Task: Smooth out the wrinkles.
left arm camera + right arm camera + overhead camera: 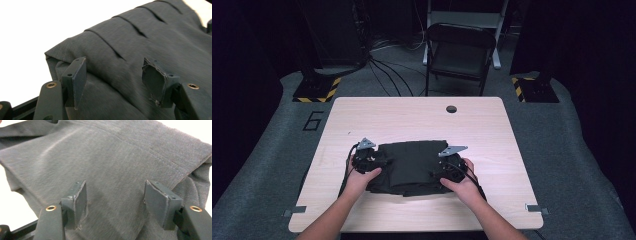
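Already your dark garment (414, 165) lies folded into a compact, squarish bundle near the front middle of the table (377, 115), with layers stacked and pleats showing on top. Your left gripper (117, 77) and right gripper (115, 202) sit at its two sides, jaws spread wide over the cloth and pinching nothing. To my eye, little remains: perhaps one more fold or a final smoothing.
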